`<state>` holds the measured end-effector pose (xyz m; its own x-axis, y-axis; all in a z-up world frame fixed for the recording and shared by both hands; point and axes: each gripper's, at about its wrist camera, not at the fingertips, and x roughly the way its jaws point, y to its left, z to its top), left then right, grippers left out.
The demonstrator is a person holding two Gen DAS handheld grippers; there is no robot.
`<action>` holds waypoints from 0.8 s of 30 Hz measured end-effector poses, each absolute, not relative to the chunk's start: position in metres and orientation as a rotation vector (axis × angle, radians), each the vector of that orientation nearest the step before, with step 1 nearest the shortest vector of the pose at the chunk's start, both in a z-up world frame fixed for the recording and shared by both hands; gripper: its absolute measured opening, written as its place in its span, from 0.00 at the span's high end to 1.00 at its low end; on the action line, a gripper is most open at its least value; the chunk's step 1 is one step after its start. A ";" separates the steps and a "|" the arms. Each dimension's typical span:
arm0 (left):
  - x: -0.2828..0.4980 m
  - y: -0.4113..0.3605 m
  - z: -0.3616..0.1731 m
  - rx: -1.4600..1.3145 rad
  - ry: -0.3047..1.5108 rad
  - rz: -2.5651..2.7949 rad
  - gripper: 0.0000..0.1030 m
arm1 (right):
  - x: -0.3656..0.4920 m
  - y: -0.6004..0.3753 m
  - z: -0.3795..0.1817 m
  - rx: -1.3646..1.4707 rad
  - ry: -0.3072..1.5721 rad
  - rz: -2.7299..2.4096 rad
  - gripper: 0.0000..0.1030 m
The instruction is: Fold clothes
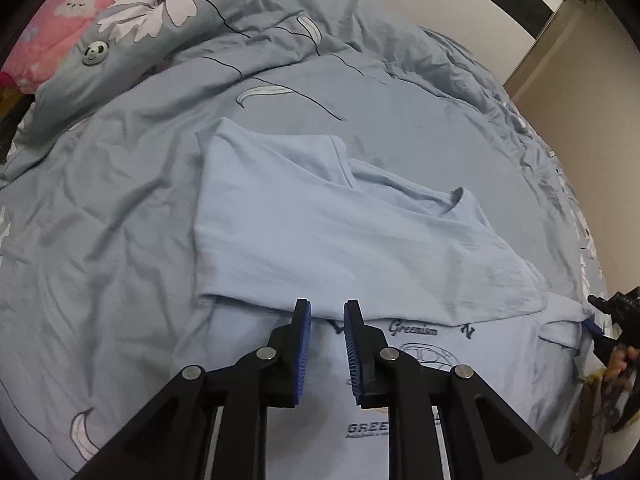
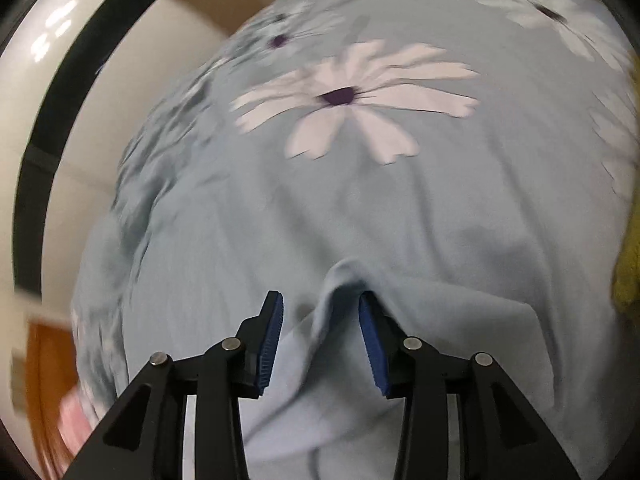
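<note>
A light blue T-shirt [image 1: 320,240] lies on the bed, its top half folded down over the printed front, where "Greenism" lettering shows. My left gripper [image 1: 326,312] is open and empty, hovering just above the folded edge. My right gripper [image 2: 320,304] is open, with a raised fold of the shirt's sleeve [image 2: 332,320] lying between its fingers. The right gripper also shows at the right edge of the left wrist view [image 1: 600,320], beside the shirt's sleeve.
The shirt rests on a grey-blue duvet with white flowers [image 1: 120,200]. A pink pillow [image 1: 60,20] lies at the far left corner. A yellow cloth [image 2: 628,264] sits at the right edge. A cream wardrobe [image 2: 60,80] stands beyond the bed.
</note>
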<state>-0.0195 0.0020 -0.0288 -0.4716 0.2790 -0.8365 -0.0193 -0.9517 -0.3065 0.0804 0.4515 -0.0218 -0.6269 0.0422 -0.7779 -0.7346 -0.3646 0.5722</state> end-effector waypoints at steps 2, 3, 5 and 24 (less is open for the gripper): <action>-0.019 -0.002 -0.030 -1.513 -0.388 2.527 0.79 | 0.083 0.456 -0.024 -0.905 1.373 1.992 0.68; -0.017 -0.003 -0.032 -1.516 -0.393 2.527 0.79 | 0.083 0.456 -0.023 -0.897 1.356 1.989 0.84; -0.015 -0.006 -0.033 -1.518 -0.399 2.530 0.79 | 0.081 0.457 -0.019 -0.884 1.320 1.999 0.94; -0.002 -0.058 -0.025 -1.487 -0.605 2.555 0.68 | -0.024 0.158 0.013 -1.494 0.418 3.024 0.96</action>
<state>-0.0016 -0.0578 -0.0246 -0.5085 0.3015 -0.8065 0.0919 -0.9123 -0.3990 -0.0240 0.1581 0.0128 -0.5871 -0.3325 -0.7381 0.1197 -0.9374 0.3270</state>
